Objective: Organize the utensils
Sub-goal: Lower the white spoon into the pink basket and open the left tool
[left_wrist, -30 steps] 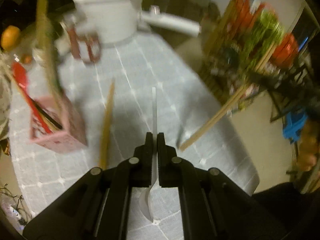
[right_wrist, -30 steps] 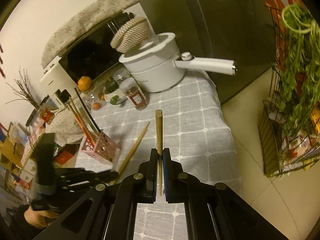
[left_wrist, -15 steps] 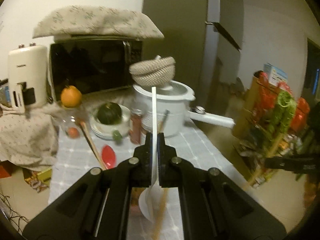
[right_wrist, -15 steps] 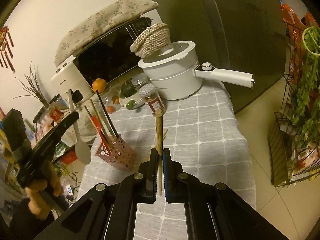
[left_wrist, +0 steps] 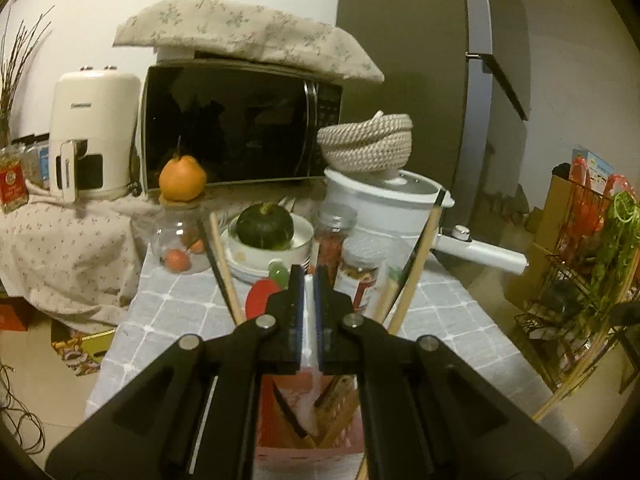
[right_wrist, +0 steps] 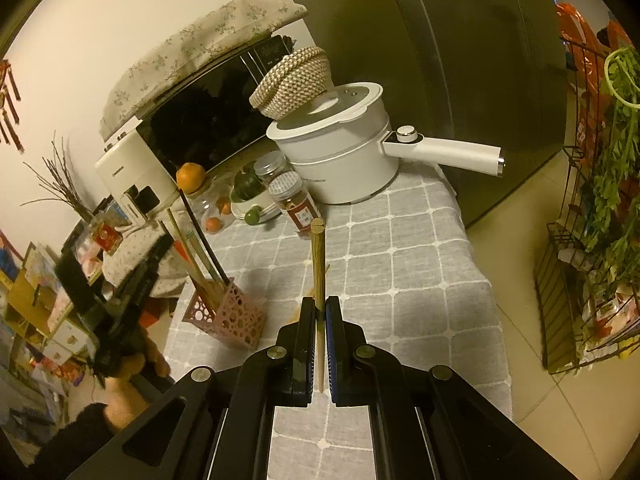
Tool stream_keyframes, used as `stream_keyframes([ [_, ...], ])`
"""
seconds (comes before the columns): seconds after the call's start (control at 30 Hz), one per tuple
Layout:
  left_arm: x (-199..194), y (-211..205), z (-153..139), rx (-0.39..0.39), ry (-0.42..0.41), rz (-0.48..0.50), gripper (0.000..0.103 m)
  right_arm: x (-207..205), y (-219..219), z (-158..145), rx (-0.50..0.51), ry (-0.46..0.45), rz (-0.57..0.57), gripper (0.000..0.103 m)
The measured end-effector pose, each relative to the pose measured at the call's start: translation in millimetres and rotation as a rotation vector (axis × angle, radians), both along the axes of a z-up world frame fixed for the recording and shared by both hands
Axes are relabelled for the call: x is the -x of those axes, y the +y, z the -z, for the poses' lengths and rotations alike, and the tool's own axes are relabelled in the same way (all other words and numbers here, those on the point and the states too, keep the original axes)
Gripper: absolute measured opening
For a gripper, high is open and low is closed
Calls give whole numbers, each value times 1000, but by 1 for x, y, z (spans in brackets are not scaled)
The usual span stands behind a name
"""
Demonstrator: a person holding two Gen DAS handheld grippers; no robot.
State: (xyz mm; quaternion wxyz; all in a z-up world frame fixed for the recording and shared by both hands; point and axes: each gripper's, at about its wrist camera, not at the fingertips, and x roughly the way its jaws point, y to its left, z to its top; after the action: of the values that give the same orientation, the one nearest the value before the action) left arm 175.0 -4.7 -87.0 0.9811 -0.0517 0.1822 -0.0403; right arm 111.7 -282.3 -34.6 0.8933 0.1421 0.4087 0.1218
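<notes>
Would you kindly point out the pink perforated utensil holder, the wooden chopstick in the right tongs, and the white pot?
pink perforated utensil holder (right_wrist: 236, 320), right wrist view, front wall.
wooden chopstick (right_wrist: 318, 268), right wrist view, mid shaft.
white pot (right_wrist: 340, 168), right wrist view, side wall.

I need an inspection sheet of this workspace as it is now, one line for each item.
Surface: table under a grey checked cloth.
Job's things: pink holder with chopsticks and a red spoon standing in it; white spoon above the holder; wooden chopstick; another chopstick lying on the cloth.
Clutter: white pot, woven basket, spice jars, squash, orange.
Grippers: left claw slightly parted around the white spoon; right claw shut on the wooden chopstick.
Cables: wires on the floor.
Surroundings: microwave, fridge, vegetable rack.
</notes>
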Motion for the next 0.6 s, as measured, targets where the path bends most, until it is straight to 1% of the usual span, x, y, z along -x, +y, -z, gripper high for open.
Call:
stream_keyframes([
  [0.17, -5, 7, 7, 42, 72, 28, 6, -1, 8, -2, 0, -8, -15, 5],
  [0.27, 0, 7, 3, 30, 80, 42, 7, 1, 15, -6, 4, -21, -31, 5],
  [0.3, 1, 7, 2, 28, 85, 46, 14, 1, 17, -7, 5, -26, -34, 5],
  [0.33, 3, 9, 0, 30, 93, 50, 19, 1, 19, -9, 6, -30, -39, 5],
  [0.37, 6, 10, -2, 30, 99, 48, 28, 2, 22, -10, 5, -34, -44, 5],
  [0.4, 10, 13, -5, 35, 103, 47, 35, 2, 24, -11, 3, -38, -46, 5],
  [0.47, 15, 17, -9, 40, 125, 53, 41, 2, 29, -16, -1, -48, -53, 5],
  [0.53, 20, 20, -11, 31, 161, 56, 44, 3, 34, -21, -10, -61, -60, 5],
  [0.6, 25, 23, -12, 25, 215, 76, 54, 3, 43, -28, -9, -77, -75, 5],
])
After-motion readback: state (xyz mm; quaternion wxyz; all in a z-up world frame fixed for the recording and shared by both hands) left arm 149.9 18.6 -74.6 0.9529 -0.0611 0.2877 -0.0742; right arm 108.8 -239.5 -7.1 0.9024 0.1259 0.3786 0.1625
